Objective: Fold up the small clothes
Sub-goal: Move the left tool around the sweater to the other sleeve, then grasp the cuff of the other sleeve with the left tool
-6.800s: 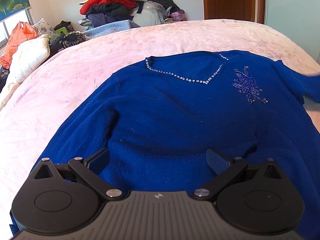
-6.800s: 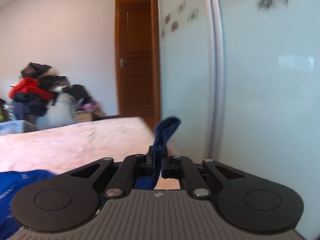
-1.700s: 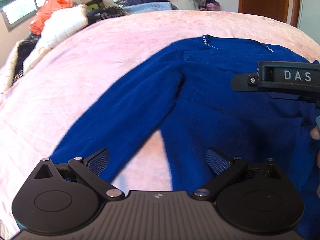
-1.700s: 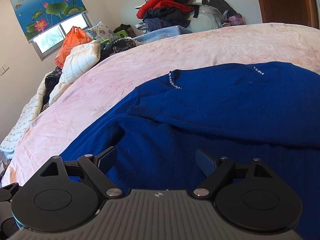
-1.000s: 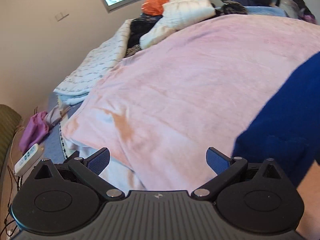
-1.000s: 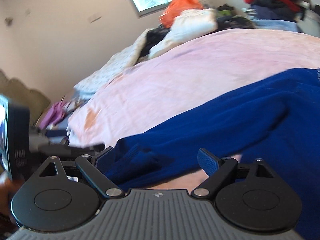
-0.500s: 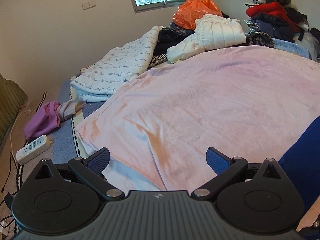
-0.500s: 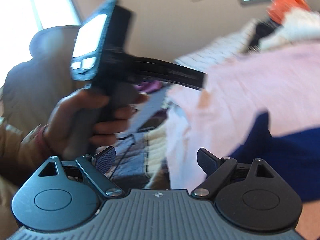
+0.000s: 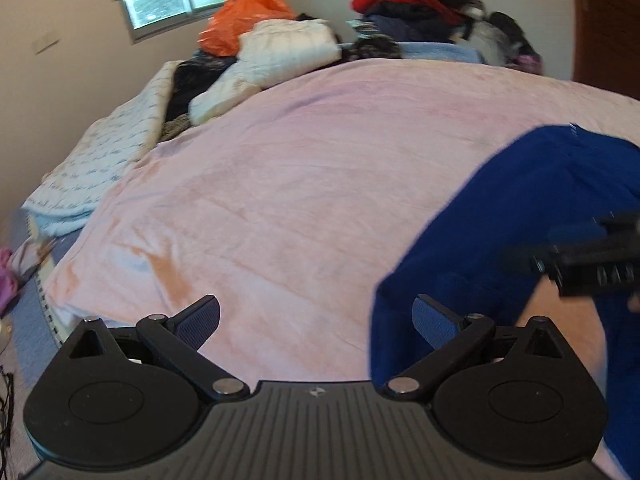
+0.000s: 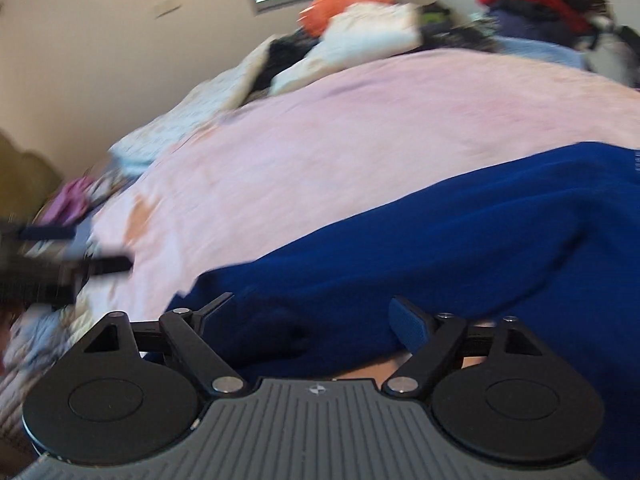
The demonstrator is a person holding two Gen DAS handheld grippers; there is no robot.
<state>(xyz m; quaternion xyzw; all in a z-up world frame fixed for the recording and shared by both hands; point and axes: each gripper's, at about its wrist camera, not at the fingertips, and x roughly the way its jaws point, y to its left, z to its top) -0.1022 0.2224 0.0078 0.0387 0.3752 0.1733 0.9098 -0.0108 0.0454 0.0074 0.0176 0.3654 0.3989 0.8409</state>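
- The left gripper (image 9: 316, 322) stood with its jaws spread wide and nothing between its pads; under the gap lay only the pink blanket (image 9: 280, 184).
- Its right pad (image 9: 434, 320) was just beside the near end of the blue sweater (image 9: 500, 232); contact could not be told.
- The sweater lay on the blanket toward the right of the left-wrist view, a pale patch of blanket showing between two parts of it.
- The right gripper (image 10: 312, 320) also stood wide apart, gripping nothing; sweater (image 10: 440, 248) cloth lay below and between its pads without being pinched.
- In the right-wrist view the sweater ran from the lower middle up to the right edge, with the blanket (image 10: 360, 128) beyond it.
- The right gripper (image 9: 592, 256) appeared blurred at the right edge of the left-wrist view, over the sweater; the left gripper (image 10: 60, 268) appeared blurred at the left edge of the right-wrist view.
- Beyond the blanket were a white quilt (image 9: 280, 52), an orange bag (image 9: 244, 16), a heap of clothes (image 9: 408, 4) and a window (image 9: 180, 0).
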